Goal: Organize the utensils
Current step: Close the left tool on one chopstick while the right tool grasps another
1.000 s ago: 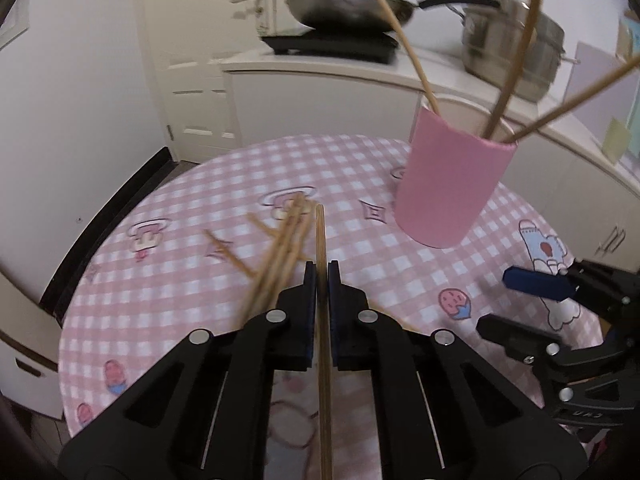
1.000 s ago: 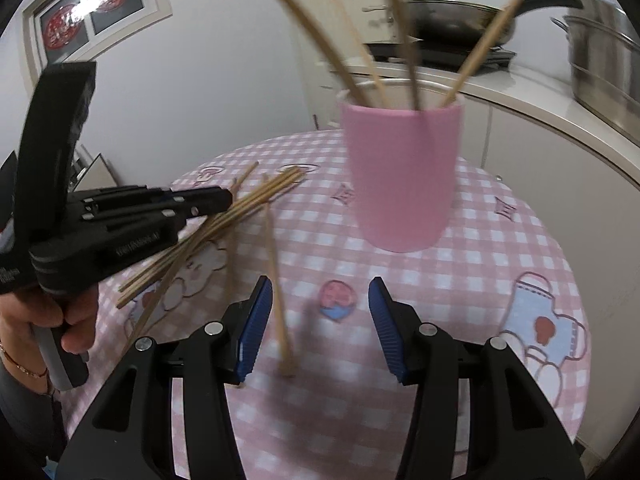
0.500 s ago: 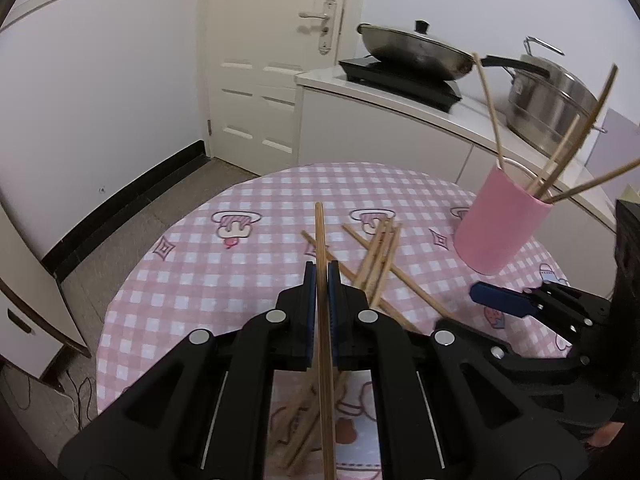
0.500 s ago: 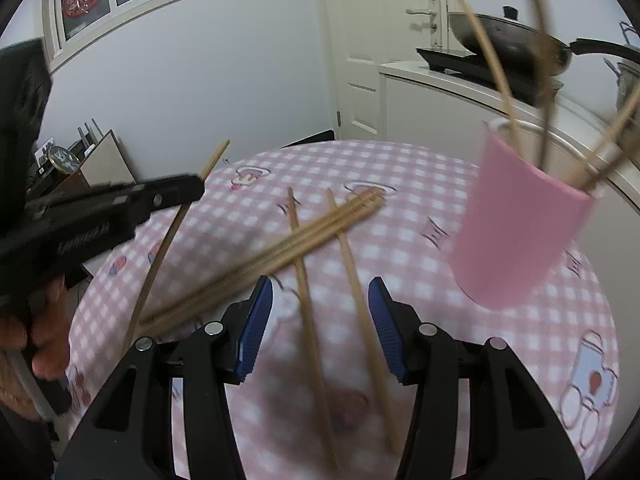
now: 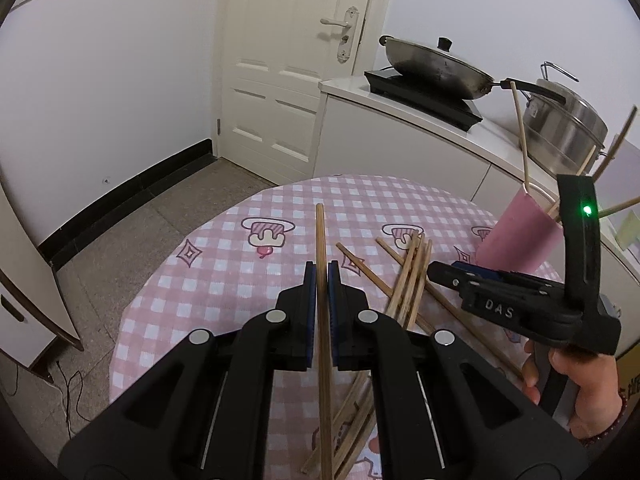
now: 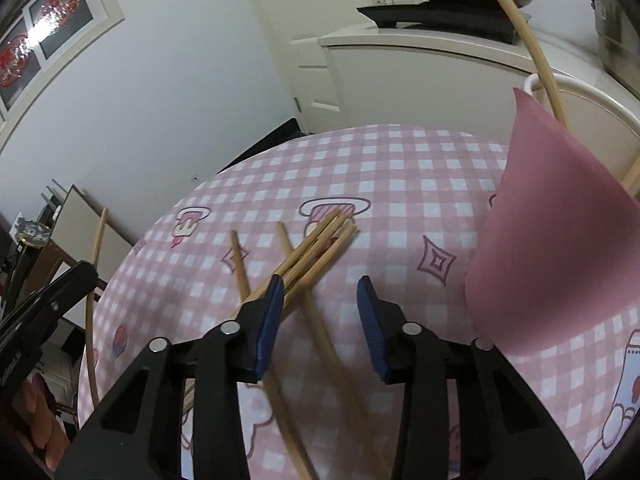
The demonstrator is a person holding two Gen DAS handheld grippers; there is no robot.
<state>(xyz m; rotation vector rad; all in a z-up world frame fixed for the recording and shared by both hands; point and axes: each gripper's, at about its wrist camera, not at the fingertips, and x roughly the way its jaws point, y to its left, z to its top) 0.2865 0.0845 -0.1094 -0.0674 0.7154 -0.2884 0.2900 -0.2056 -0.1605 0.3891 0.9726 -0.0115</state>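
1. In the left wrist view a white door (image 5: 296, 80) fills the upper middle, and a lidded pan (image 5: 436, 66) and a steel pot (image 5: 568, 128) sit at the upper right. The round counter (image 5: 224, 280), under a pink checked cloth, takes the lower half of both views.
2. The pink cup (image 6: 556, 240) stands at the right edge of the right wrist view with several chopsticks leaning out of it. It is just beside the loose chopsticks (image 6: 312, 252), which lie crossed on the cloth at centre.
3. Compared with a second ago, the cup has shifted from the middle to the right edge of the right wrist view, and the pile now lies directly ahead of the right gripper (image 6: 320, 320).
4. The left gripper (image 5: 322, 300) has its fingers clamped narrowly on one chopstick (image 5: 322, 248), a straight pale-wood stick running up the frame's centre.
5. The right gripper's fingers are closing, and chopsticks from the pile lie in the gap between them, not yet pinched.
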